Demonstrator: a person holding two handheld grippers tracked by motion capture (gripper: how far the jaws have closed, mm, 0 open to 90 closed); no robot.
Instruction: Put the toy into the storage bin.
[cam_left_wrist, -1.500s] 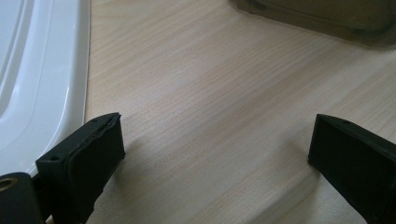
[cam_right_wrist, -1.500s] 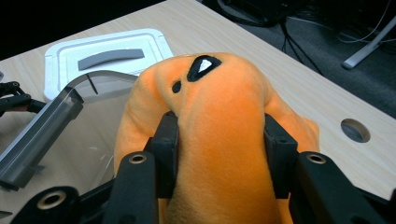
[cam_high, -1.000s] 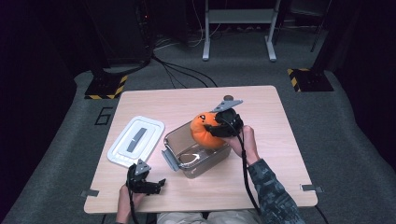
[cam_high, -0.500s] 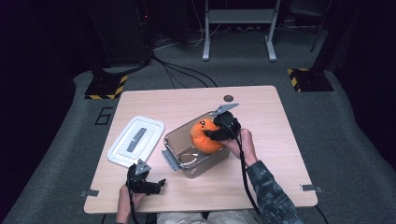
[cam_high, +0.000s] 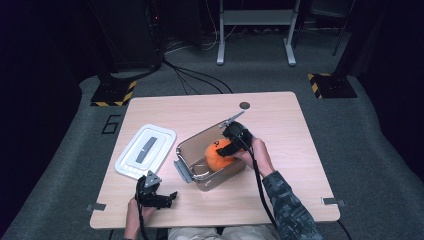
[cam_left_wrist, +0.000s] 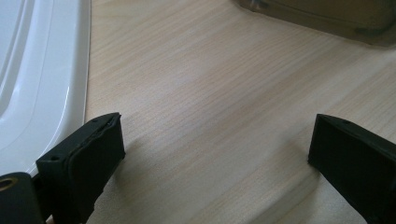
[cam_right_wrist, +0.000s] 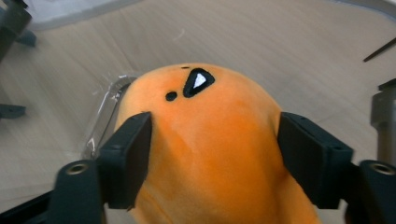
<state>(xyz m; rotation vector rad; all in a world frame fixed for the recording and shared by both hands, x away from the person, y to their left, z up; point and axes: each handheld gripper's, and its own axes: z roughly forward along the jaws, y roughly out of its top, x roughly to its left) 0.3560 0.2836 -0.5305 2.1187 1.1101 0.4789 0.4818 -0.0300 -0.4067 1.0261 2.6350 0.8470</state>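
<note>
- My right gripper (cam_high: 226, 149) sits over the metal container (cam_high: 212, 159), with the orange plush toy (cam_high: 218, 155) between the jaws; the jaws have just been opening.
- In the right gripper view the black pads (cam_right_wrist: 127, 158) flank the plush (cam_right_wrist: 205, 140): the left one touches its side, the right one barely; whether they press I cannot tell.
- Plush: rounded, fuzzy, soft orange, with a black triangular mark with a white centre and a small black dot near its top; it is down inside the container.
- Container: rectangular, shiny steel with a rolled rim and a handle plate at its 8 o'clock end, set near the table's middle.
- My left gripper (cam_high: 167, 198) is at 7 o'clock from the container, near the table's front edge; its jaws are spread wide over bare wood with nothing between them.
- White lid (cam_high: 146, 151): glossy plastic, rounded rectangle, grey strip in the middle, lying flat at 9 o'clock from the container, apart from it.
- Table (cam_high: 280, 125): pale wood grain, matte, with a small dark round spot at 12 o'clock.
- Room: grey carpet, black cables, yellow-black striped stand feet, a grey metal frame at the back.
</note>
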